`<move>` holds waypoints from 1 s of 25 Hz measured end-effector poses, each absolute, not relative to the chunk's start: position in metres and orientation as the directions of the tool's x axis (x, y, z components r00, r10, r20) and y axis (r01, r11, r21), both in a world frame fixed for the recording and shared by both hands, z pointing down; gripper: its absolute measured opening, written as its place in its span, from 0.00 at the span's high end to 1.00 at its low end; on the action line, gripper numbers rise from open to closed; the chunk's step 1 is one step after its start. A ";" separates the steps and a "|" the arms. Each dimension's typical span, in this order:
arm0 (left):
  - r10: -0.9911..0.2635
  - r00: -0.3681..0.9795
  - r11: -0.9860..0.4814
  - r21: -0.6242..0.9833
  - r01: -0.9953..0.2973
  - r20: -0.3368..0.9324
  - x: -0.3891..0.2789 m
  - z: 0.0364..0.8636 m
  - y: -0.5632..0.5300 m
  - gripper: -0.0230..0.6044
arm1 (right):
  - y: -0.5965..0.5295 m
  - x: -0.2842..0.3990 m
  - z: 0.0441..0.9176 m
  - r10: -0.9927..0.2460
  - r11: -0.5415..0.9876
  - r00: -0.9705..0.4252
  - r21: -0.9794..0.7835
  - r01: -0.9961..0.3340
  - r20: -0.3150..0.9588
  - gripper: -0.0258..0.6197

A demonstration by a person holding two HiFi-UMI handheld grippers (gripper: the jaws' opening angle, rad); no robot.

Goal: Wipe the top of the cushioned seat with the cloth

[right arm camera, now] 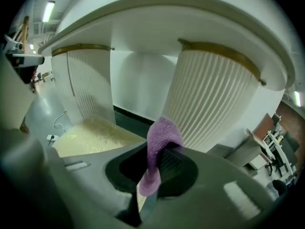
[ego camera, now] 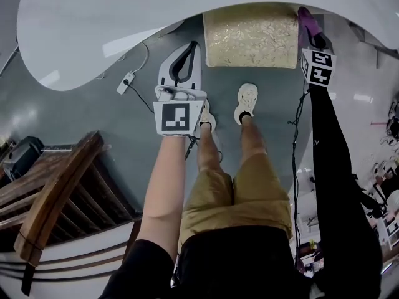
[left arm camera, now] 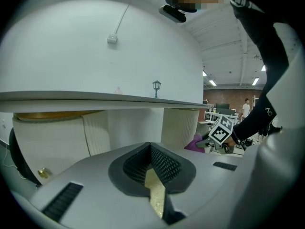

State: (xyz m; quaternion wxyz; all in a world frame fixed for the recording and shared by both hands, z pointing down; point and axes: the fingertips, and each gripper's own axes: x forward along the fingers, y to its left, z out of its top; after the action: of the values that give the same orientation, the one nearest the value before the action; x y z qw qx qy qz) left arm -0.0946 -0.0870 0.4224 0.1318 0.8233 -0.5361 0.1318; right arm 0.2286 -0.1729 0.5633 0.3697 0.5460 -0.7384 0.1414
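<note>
Cloth: purple towel cloth (right arm camera: pixel 162 137), one end standing up past my jaws, the other drooping in front of them.
Right gripper (right arm camera: pixel 153 171): jaws clamped on the cloth, held just beside the seat's right edge; I cannot tell whether they touch.
Cushioned seat (ego camera: pixel 251 36): gold, textured top, partly under the rim of the white bench (ego camera: pixel 93 30), ahead of my feet.
Left gripper (left arm camera: pixel 151 151): jaws together and empty, left of the seat, over the grey floor (ego camera: pixel 112 117).
</note>
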 end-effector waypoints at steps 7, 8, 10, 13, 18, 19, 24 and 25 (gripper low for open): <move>-0.842 0.410 -0.403 0.097 -0.910 0.350 -0.080 0.430 -0.101 0.95 | -0.165 0.177 0.637 -0.559 0.460 -0.254 0.040 -0.887 0.790 0.91; -0.843 0.409 -0.401 0.096 -0.911 0.349 -0.082 0.430 -0.102 0.95 | -0.163 0.162 0.641 -0.545 0.477 -0.276 0.023 -0.878 0.792 0.91; -0.845 0.402 -0.395 0.097 -0.914 0.353 -0.089 0.430 -0.101 0.95 | -0.162 0.131 0.644 -0.525 0.506 -0.319 -0.012 -0.863 0.789 0.91; -0.850 0.393 -0.379 0.108 -0.919 0.352 -0.100 0.430 -0.099 0.95 | -0.163 0.089 0.647 -0.505 0.527 -0.372 -0.063 -0.848 0.779 0.91; -0.861 0.372 -0.358 0.105 -0.928 0.348 -0.121 0.429 -0.094 0.95 | -0.156 0.014 0.645 -0.451 0.596 -0.467 -0.132 -0.792 0.761 0.91; -0.861 0.368 -0.355 0.103 -0.929 0.351 -0.125 0.429 -0.091 0.95 | -0.150 -0.002 0.645 -0.430 0.625 -0.495 -0.147 -0.766 0.755 0.91; -0.864 0.354 -0.339 0.105 -0.935 0.359 -0.135 0.430 -0.081 0.95 | -0.120 -0.077 0.637 -0.312 0.727 -0.647 -0.264 -0.634 0.696 0.91; -0.863 0.352 -0.338 0.104 -0.935 0.362 -0.136 0.431 -0.080 0.95 | -0.114 -0.090 0.633 -0.292 0.737 -0.683 -0.297 -0.607 0.670 0.91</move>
State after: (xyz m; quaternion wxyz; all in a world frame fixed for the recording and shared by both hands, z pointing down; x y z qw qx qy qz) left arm -0.1363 -0.0798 0.4309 0.1481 0.8089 -0.5558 0.1219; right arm -0.0901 -0.1144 0.6326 0.3056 0.2556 -0.8803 0.2577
